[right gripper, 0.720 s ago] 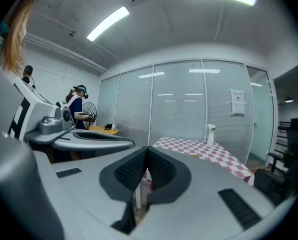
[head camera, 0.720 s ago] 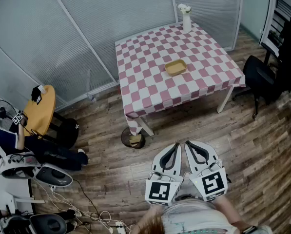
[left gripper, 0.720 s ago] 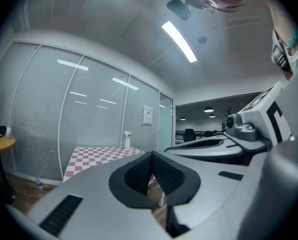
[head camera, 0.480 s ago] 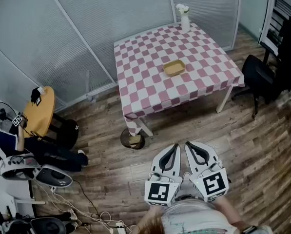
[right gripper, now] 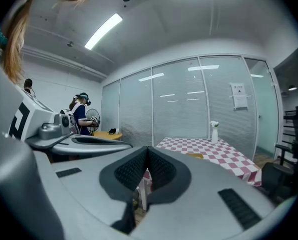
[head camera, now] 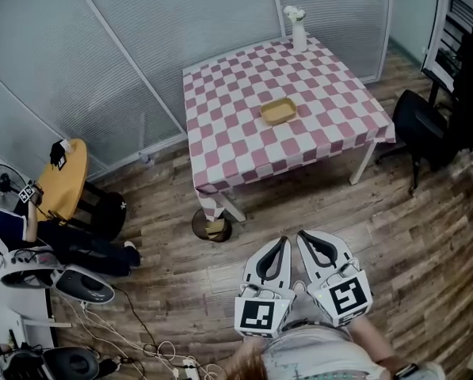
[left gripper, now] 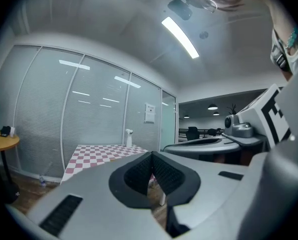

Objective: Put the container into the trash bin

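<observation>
While the trash bin point(head camera: 211, 226) stands centre-left by the checked table point(head camera: 220, 137), the left gripper point(head camera: 274, 244), bottom centre, has its jaws pressed together on nothing. Yellow container point(head camera: 278, 111) lies on the table, upper centre. Right gripper point(head camera: 315, 241), just beside the left: jaws likewise closed, empty.

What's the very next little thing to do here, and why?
Probably step forward toward the table, since the container sits near its middle, well away from both grippers. The left gripper and right gripper are shut and empty, held close to the person's body, so nothing can be grasped from here.
</observation>
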Demonstrator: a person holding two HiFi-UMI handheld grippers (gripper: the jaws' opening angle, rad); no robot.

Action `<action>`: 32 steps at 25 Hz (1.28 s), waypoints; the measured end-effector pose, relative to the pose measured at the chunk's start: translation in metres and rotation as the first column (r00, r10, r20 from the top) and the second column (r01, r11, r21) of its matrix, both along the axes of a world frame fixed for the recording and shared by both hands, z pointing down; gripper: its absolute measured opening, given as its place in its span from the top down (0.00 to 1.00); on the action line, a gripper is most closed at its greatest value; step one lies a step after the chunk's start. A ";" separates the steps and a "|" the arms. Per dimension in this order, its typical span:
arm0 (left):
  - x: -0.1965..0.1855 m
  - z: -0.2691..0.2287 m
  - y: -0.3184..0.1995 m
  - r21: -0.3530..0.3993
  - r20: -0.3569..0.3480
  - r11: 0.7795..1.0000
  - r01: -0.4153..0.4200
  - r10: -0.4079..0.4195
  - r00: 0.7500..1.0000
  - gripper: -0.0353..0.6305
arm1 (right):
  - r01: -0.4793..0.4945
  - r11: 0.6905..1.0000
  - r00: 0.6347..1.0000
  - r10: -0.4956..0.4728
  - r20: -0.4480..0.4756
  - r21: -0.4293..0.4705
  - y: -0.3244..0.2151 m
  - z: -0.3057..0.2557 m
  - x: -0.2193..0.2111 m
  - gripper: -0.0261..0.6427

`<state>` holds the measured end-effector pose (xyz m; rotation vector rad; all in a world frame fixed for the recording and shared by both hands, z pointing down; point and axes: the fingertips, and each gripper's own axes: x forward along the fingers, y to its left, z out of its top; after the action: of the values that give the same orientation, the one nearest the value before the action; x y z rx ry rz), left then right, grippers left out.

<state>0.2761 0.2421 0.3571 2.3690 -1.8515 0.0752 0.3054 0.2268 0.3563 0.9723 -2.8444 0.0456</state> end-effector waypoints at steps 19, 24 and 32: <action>-0.031 0.005 -0.081 0.010 -0.008 0.998 -0.069 0.069 0.998 0.94 | -0.074 0.997 0.997 0.074 0.011 -0.007 -0.077 0.006 -0.027 0.97; -0.054 -0.005 -0.125 0.034 0.008 0.993 -0.114 0.114 0.993 0.94 | -0.097 0.995 0.995 0.097 0.011 0.011 -0.118 0.000 -0.052 0.97; -0.091 -0.005 -0.176 0.052 0.005 0.989 -0.140 0.140 0.990 0.94 | -0.145 0.989 0.989 0.145 0.008 0.020 -0.164 0.000 -0.083 0.97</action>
<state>0.1854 0.0657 0.3521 2.5323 -1.7058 0.0432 0.2227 0.0628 0.3558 1.1834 -2.7797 0.0345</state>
